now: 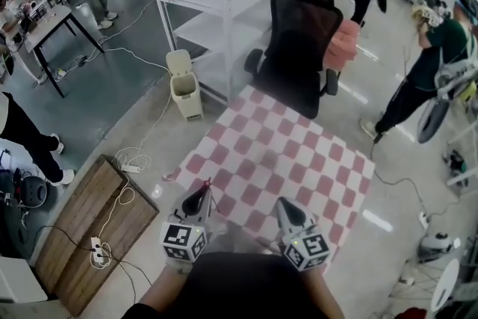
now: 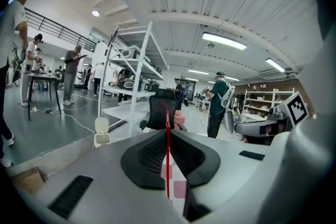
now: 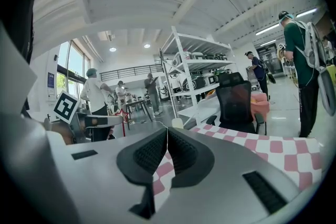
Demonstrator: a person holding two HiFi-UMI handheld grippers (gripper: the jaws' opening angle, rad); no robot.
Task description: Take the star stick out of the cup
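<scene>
Work surface and tools, seen from above and along each pair of jaws.

- **Setting.** We see a table under a red-and-white checked cloth. A black office chair stands at its far edge, and a white shelf rack stands behind that. The part of the cloth in view carries no objects.
- **Cup.** We find no cup in any view, so we cannot say where it stands.
- **Left gripper.** The left gripper is held low over the near edge of the cloth. Its jaws are clenched on the star stick, a thin red rod that runs upright through the narrow gap between the pads. From the right gripper view, the red star at the rod's top shows just beside the left tool, in open air and clear of any container.
- **Right gripper.** The right gripper is held alongside, apart from the left one. Its jaws are pressed together with nothing between them.
- **Progress.** We judge the removal itself complete, since the stick is in the grip and outside any cup. From these views, no further step of the task appears to be left.
</scene>
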